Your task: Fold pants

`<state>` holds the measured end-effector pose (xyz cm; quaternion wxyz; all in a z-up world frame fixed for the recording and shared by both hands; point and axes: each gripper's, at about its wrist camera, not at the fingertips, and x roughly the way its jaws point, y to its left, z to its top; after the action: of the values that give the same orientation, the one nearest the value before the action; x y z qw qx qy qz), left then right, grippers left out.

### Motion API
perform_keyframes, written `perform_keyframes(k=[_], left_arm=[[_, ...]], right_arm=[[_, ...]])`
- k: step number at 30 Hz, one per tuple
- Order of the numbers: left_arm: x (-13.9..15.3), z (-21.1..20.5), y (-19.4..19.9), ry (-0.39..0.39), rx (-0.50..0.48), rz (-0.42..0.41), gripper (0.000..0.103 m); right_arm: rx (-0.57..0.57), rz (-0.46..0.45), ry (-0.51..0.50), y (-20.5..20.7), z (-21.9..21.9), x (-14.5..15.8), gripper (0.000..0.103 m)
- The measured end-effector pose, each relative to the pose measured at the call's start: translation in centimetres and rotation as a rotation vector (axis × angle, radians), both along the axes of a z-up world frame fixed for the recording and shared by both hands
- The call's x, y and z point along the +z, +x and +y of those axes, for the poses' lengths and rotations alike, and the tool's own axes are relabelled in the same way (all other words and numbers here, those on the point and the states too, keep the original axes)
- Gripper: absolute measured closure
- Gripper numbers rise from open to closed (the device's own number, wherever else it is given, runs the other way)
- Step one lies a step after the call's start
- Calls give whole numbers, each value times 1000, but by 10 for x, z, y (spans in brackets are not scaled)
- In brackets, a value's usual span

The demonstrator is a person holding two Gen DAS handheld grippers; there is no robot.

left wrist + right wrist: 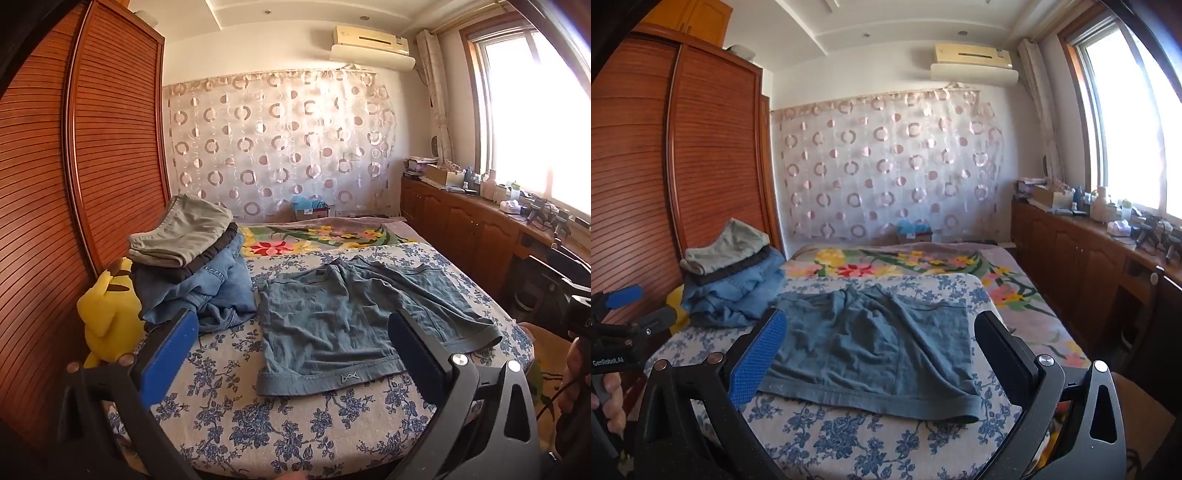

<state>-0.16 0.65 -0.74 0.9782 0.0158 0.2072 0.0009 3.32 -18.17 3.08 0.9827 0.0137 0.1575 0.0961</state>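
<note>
Readable writing: white lettering "GenRobot.AI" on the black body of the left gripper (618,321), seen at 9 o'clock in the right wrist view. A small pale zigzag mark sits on the near hem of the pants (347,377); it cannot be read as a word.

Left gripper (291,354): both jaws stand fully apart, 1 blue-padded at 8 o'clock and 1 black at 4 o'clock, tilted slightly downward toward the bed (258,424). Nothing lies between the pads; they hang above the bed's near edge, clear of the cloth. A hand (611,398) grips its handle at 8 o'clock in the right wrist view.

Right gripper (882,350): jaws likewise spread wide and empty, angled slightly downward, framing the pants (871,343) without touching them. In the left wrist view its black body (576,314) shows at 3 o'clock, with a hand (576,365) below it.

Pants: blue-grey, short-legged, lying flat and wrinkled at the centre of the blue-flowered bed cover, hems toward the cameras.

Other items: a stack of clothes (192,258) at 10 o'clock, grey on top, denim beneath; a yellow plush toy (109,314) just beside it; a cardboard box (445,176) on the cabinet top at 2 o'clock, contents unclear.
</note>
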Motion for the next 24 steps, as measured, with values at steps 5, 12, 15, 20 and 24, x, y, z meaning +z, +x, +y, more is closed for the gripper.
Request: perform_keyframes(k=[5, 12, 15, 20, 24], left_arm=[[-2, 2, 3, -6, 5, -3, 0], [3, -2, -1, -6, 12, 1, 0], [3, -4, -1, -5, 11, -1, 0], [3, -4, -1, -6, 9, 1, 0], [4, -6, 0, -7, 9, -2, 0]], right_arm=[[-1, 3, -3, 0, 0, -1, 0], [0, 4, -3, 0, 2, -4, 0], [0, 4, -8, 0, 3, -3, 0], [0, 6, -8, 0, 3, -2, 0], [0, 4, -8, -1, 3, -3, 0]])
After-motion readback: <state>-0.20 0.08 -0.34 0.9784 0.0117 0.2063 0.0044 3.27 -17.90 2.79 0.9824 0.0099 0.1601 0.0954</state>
